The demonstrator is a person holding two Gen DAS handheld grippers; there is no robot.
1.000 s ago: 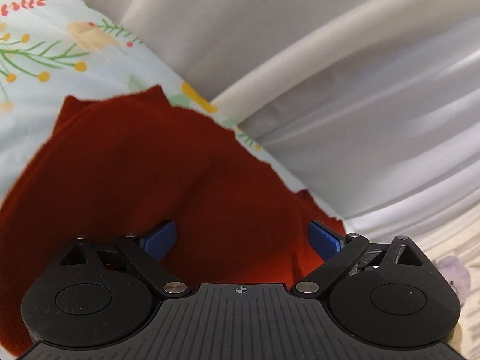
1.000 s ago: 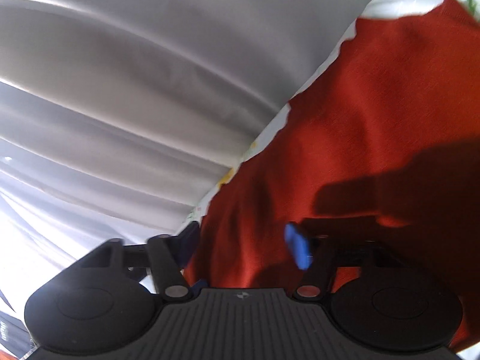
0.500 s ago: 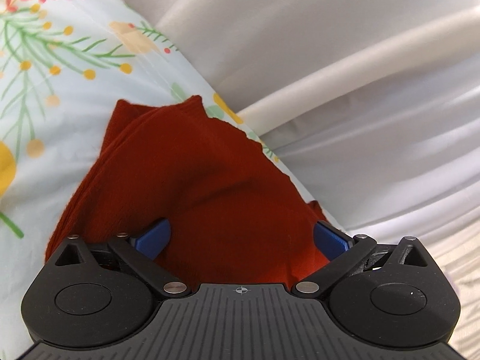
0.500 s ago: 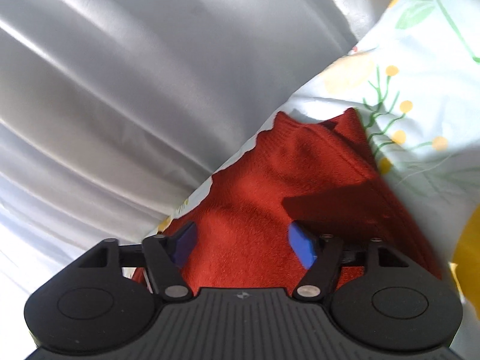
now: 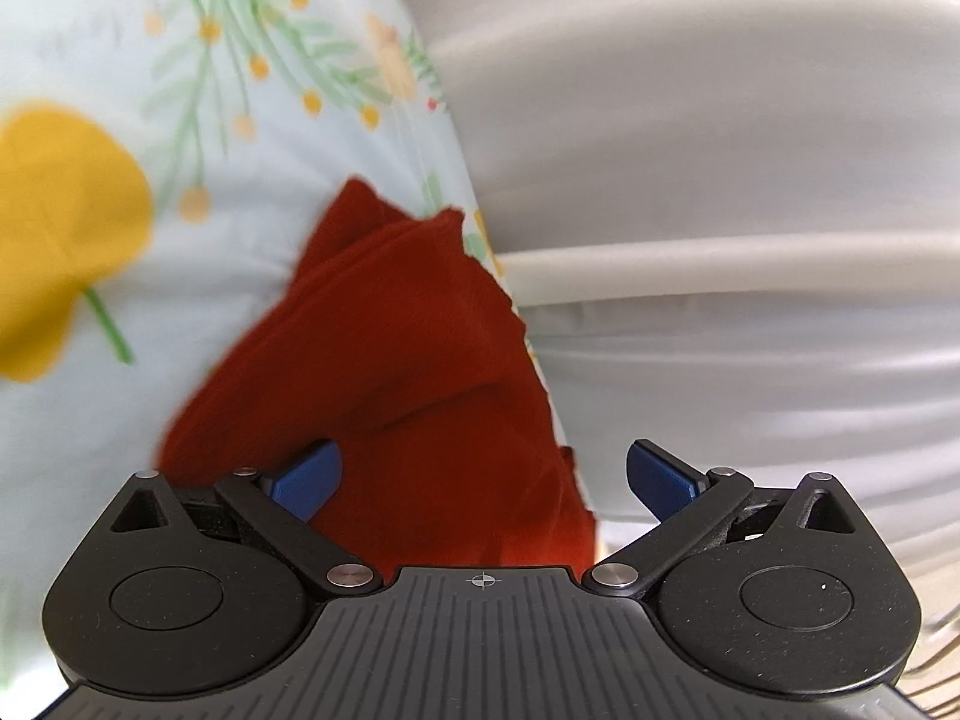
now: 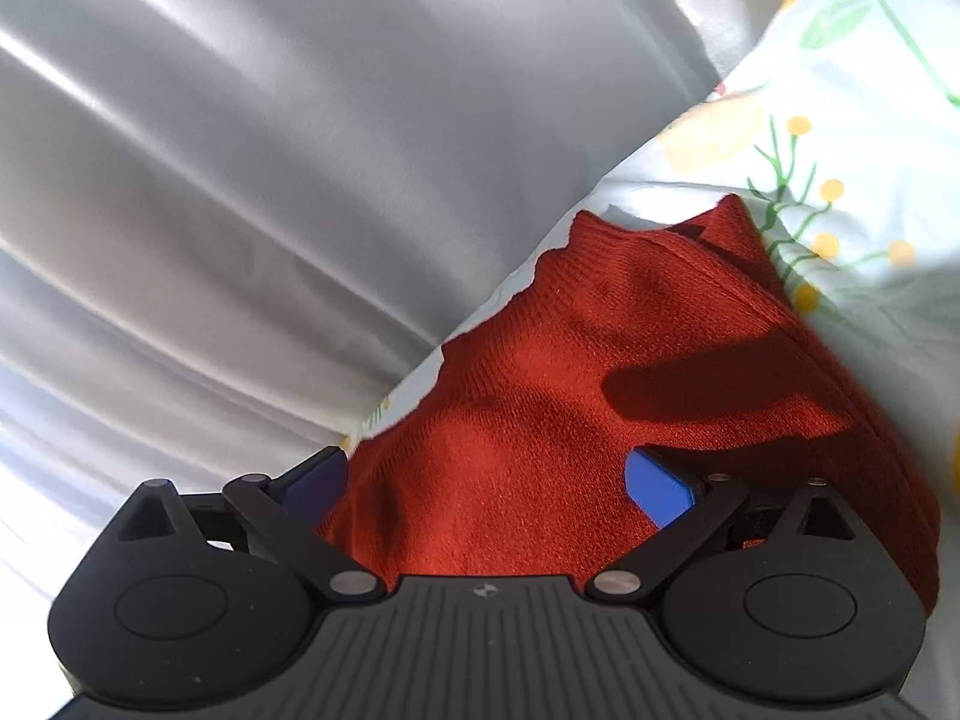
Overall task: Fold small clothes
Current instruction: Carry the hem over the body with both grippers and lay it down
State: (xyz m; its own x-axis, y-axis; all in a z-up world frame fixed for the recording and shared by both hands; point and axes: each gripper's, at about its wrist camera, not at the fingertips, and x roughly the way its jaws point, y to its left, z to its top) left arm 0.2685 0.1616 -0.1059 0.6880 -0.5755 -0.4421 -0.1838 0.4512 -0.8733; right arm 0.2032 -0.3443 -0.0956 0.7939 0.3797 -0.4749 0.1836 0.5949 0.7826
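1. White curtain (image 6: 252, 180): pleated, smooth, behind the bed edge.
2. Floral sheet (image 5: 78, 408): pale cotton-like print.
3. One red knit garment (image 6: 570, 432), folded into a wedge, lying on the sheet at its edge.
4. Right gripper (image 6: 487, 483): angled down, jaws just opened wide, pads clear of the garment below.
5. Left gripper (image 5: 483, 483): angled down, spread, gripping nothing.

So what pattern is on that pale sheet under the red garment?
Floral sheet: yellow flowers, green sprigs; clearest in left wrist view.
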